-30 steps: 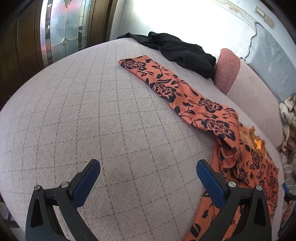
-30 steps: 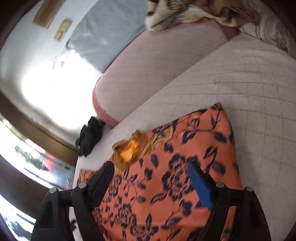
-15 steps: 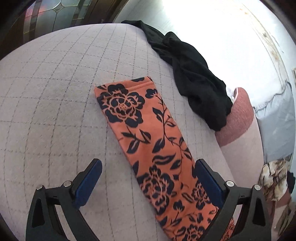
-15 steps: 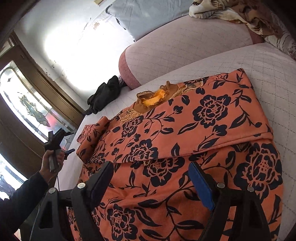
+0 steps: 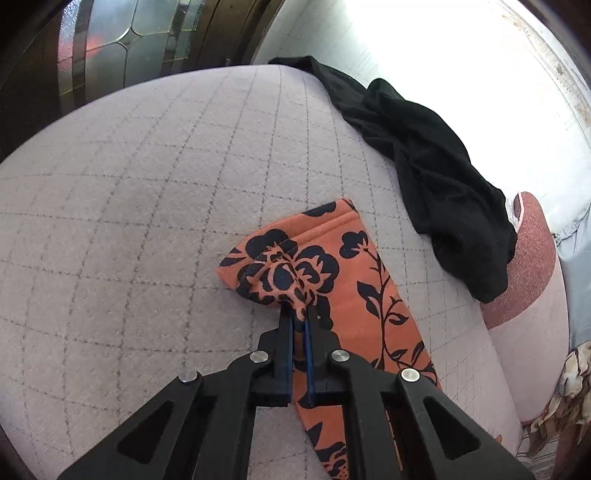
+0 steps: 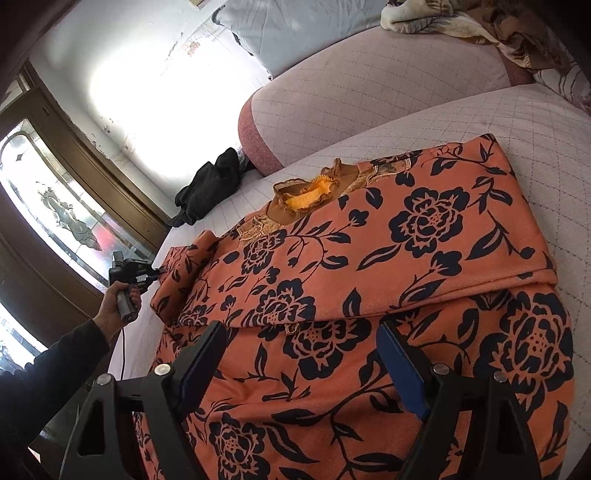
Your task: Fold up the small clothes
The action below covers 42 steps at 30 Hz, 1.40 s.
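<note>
An orange top with dark blue flowers (image 6: 369,266) lies spread on the quilted sofa seat (image 5: 147,221), its orange collar toward the backrest. One sleeve (image 5: 354,295) stretches out to the side. My left gripper (image 5: 300,314) is shut on the sleeve's cuff end, which bunches up between the pads. In the right wrist view the left gripper (image 6: 157,273) shows small at the far left, held by a hand, pinching the sleeve. My right gripper (image 6: 299,354) is open and empty, hovering over the lower body of the top.
A crumpled black garment (image 5: 424,166) lies at the back of the seat near the pink backrest cushion (image 5: 524,266). A patterned blanket (image 6: 461,22) lies on the backrest. A wooden door with leaded glass (image 5: 122,48) stands past the seat's edge.
My left gripper moved onto the sleeve's cuff and closed on it, lifting and bunching the fabric. My right gripper drew back slightly over the top and stayed open.
</note>
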{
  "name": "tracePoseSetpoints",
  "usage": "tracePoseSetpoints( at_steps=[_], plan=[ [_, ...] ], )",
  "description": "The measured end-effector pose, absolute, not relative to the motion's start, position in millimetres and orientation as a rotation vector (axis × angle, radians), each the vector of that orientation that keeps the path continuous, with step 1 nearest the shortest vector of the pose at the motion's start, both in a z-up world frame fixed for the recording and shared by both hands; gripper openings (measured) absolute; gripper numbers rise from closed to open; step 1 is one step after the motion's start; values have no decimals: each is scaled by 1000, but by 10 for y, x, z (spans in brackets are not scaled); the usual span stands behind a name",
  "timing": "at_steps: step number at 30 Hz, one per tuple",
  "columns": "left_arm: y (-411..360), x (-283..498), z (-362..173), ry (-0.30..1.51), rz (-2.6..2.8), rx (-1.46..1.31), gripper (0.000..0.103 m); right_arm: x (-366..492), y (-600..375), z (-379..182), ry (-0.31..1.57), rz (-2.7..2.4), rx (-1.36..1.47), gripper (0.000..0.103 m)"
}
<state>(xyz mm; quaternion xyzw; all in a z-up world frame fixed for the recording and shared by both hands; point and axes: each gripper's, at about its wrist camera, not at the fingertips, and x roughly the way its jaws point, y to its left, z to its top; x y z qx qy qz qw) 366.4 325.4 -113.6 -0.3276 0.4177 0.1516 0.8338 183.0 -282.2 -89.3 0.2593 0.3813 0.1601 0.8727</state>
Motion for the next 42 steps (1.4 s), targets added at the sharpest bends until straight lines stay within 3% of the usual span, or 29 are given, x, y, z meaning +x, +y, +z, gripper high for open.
tracePoseSetpoints(
  at_steps=[5,11,14,17,19,20,21,22,25,34,42],
  plan=[
    [2713,3315,-48,672,295,-417,4,1799,-2896,-857,767,308,553,85],
    [1199,2541,1236,425,-28,-176,4,1672,-3044,-702,699,283,588,85],
    [259,2269,1424,409,-209,-96,5,1600,-3139,-669,682,266,606,85],
    [-696,2162,1206,468,-357,-33,8,1526,-3292,-666,669,233,647,85],
    [-1260,2176,809,580,-457,-14,33,1482,-3441,-686,665,216,706,86],
    [-1510,2151,551,672,-523,18,68,1457,-3519,-698,662,204,737,86],
    [-1717,2081,254,778,-578,53,78,1432,-3593,-715,657,190,766,88],
    [-1828,2065,-29,873,-615,71,78,1403,-3672,-731,650,176,793,88],
    [-1699,1951,-613,1034,-567,80,76,1353,-3860,-760,633,140,863,88],
    [149,1712,-467,840,-200,-146,76,1539,-3840,-721,662,235,1007,89],
    [1050,1709,-780,814,-54,-329,76,2320,-3589,-1147,821,100,1205,86]
  ],
)
